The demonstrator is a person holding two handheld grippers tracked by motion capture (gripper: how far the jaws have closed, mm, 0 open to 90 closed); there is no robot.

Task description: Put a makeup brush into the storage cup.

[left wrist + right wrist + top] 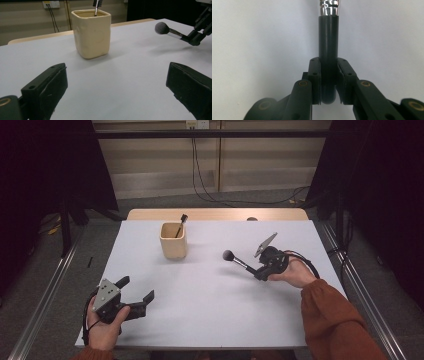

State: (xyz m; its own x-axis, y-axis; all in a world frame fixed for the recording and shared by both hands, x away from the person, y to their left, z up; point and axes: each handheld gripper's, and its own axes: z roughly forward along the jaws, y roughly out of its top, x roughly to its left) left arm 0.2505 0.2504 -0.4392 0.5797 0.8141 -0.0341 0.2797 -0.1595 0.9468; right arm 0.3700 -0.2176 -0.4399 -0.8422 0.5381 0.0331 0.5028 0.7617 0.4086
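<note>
Between the pads of our right gripper (261, 270) sits a makeup brush (239, 261), pinched by its black handle; a silver ferrule and a round grey head stick out ahead of the jaws, above the white table (200, 300). Our left gripper (136, 293) rests spread wide, holding nothing.

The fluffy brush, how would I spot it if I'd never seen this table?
Find the white table, then the right gripper on its right side. The makeup brush juts out from its jaws, off the table, pointing toward the cream cup. Unlike the thin brush standing in that cup, it has a round grey puff.
</note>
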